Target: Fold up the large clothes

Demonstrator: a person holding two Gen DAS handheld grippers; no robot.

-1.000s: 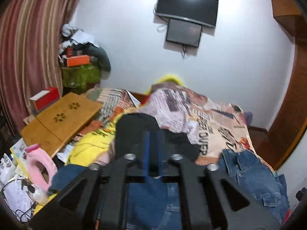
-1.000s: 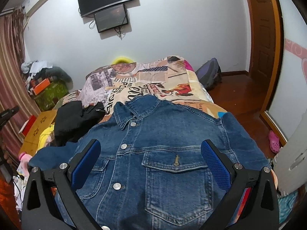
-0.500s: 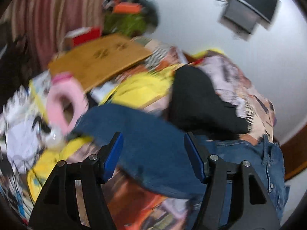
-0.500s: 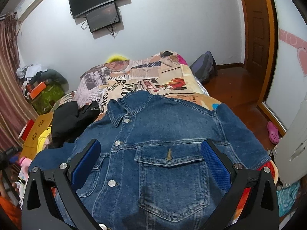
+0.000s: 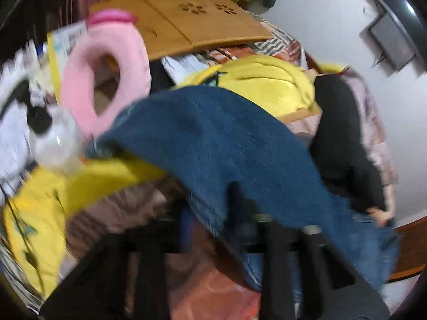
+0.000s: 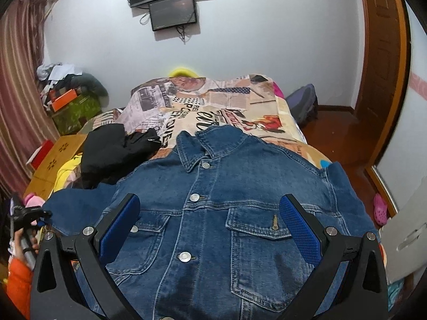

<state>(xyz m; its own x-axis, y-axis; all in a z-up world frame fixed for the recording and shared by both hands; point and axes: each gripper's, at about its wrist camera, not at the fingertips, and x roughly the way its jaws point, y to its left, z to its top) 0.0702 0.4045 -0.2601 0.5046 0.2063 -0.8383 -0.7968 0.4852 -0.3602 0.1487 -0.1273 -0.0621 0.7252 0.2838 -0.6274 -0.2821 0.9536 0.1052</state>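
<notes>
A blue denim jacket (image 6: 240, 186) lies face up and buttoned on the bed, collar toward the far wall. My right gripper (image 6: 209, 202) hovers open above its chest, fingers spread over the two pockets with nothing between them. The jacket's left sleeve (image 5: 213, 138) stretches off toward the bed's left side. My left gripper (image 5: 226, 216) is blurred; its jaws are closing with the sleeve's edge draped between them. In the right wrist view, that left gripper (image 6: 32, 213) sits at the sleeve's (image 6: 80, 202) cuff end, held by a hand (image 6: 25, 242).
A black garment (image 6: 112, 154) lies left of the collar. Beside the bed are a yellow garment (image 5: 261, 85), a pink ring cushion (image 5: 106, 74), a clear bottle (image 5: 56, 144) and a wooden folding table (image 5: 200, 21). The patterned bed cover (image 6: 213, 106) shows beyond the jacket.
My left gripper dropped from looking over the bed down to the sleeve, opened wide around it, then closed onto it. The right gripper stayed open and drifted slightly over the jacket.
</notes>
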